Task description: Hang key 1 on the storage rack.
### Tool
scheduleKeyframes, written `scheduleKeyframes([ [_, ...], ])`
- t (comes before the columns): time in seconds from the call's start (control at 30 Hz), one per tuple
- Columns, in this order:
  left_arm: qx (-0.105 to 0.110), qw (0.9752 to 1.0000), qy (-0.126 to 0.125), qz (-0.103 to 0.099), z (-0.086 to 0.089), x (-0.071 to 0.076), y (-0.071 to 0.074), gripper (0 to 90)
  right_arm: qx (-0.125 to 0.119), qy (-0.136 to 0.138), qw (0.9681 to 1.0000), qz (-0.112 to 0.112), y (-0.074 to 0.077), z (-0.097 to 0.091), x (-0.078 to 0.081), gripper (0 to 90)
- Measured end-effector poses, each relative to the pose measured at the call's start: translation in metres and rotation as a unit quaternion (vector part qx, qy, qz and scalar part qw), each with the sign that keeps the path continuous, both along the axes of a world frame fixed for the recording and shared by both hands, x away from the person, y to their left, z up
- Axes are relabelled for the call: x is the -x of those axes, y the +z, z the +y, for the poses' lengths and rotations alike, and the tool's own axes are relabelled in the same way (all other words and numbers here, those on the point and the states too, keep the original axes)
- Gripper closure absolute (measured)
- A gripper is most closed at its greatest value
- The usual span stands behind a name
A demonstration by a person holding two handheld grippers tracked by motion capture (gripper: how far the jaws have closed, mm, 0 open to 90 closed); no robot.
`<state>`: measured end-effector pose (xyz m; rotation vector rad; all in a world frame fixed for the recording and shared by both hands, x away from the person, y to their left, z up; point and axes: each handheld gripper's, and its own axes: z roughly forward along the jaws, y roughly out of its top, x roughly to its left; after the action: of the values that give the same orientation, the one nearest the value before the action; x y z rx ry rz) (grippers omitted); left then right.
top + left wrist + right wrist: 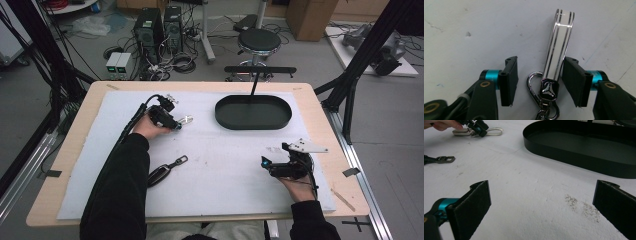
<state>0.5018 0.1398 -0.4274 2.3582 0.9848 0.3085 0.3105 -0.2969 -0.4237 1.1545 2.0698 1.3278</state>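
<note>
The jaws of the left gripper (176, 123) are held apart over the white mat (220, 150), and a white key strap (559, 42) with a metal ring (534, 85) is seen between them, its edge close to one pad but not clamped. Nearer to the person, a black key fob (167, 170) lies on the mat. The right gripper (266, 163) is also held wide apart above bare mat. Ahead of it stands an oval black tray (584, 147); nothing lies between them except some dark specks (581, 206).
</note>
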Motion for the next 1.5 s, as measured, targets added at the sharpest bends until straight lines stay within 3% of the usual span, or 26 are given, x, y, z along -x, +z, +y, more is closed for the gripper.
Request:
scheduleKeyframes([
  [0.03,0.000,1.0000,-0.003,0.000,0.000,0.000,0.000,55.2,0.000,0.000,1.0000,0.000,0.000,0.000,0.000,0.9],
  [0.07,0.002,1.0000,-0.004,-0.002,0.000,0.000,0.000,55.2,0.000,0.000,1.0000,0.000,0.000,0.000,0.000,0.9],
  [0.17,0.011,0.9999,0.000,0.003,0.000,0.000,0.000,70.1,0.001,0.002,1.0000,-0.001,0.000,0.000,0.000,0.9],
  [0.53,0.008,0.9999,-0.008,-0.003,-0.002,0.002,0.001,75.2,0.004,0.002,1.0000,-0.004,0.000,0.000,0.001,0.9],
  [0.63,-0.007,0.9999,-0.012,-0.010,-0.001,0.003,0.005,75.3,0.003,0.002,1.0000,-0.004,0.000,0.000,0.001,0.9],
  [0.73,-0.003,0.9999,-0.008,-0.015,0.001,0.004,0.009,75.3,0.004,0.003,1.0000,-0.001,-0.001,0.001,0.002,0.9],
  [0.8,0.001,0.9998,-0.011,-0.018,0.004,0.005,0.015,75.4,0.007,0.006,1.0000,-0.003,-0.001,0.002,0.002,0.9],
  [0.9,0.019,0.9989,-0.012,-0.041,0.009,0.010,0.031,75.5,0.004,0.003,1.0000,-0.005,-0.001,0.002,0.002,0.9],
  [0.97,0.040,0.9977,-0.011,-0.054,0.015,0.013,0.044,75.6,0.002,0.004,1.0000,-0.005,0.000,0.002,0.003,0.9],
  [1.07,0.055,0.9952,-0.003,-0.081,0.023,0.019,0.065,75.7,-0.001,0.004,1.0000,-0.006,0.000,0.002,0.002,0.9],
  [1.5,0.076,0.9899,0.009,-0.119,0.030,0.030,0.104,75.7,-0.001,0.004,0.9999,-0.009,0.000,0.001,0.002,0.9],
])
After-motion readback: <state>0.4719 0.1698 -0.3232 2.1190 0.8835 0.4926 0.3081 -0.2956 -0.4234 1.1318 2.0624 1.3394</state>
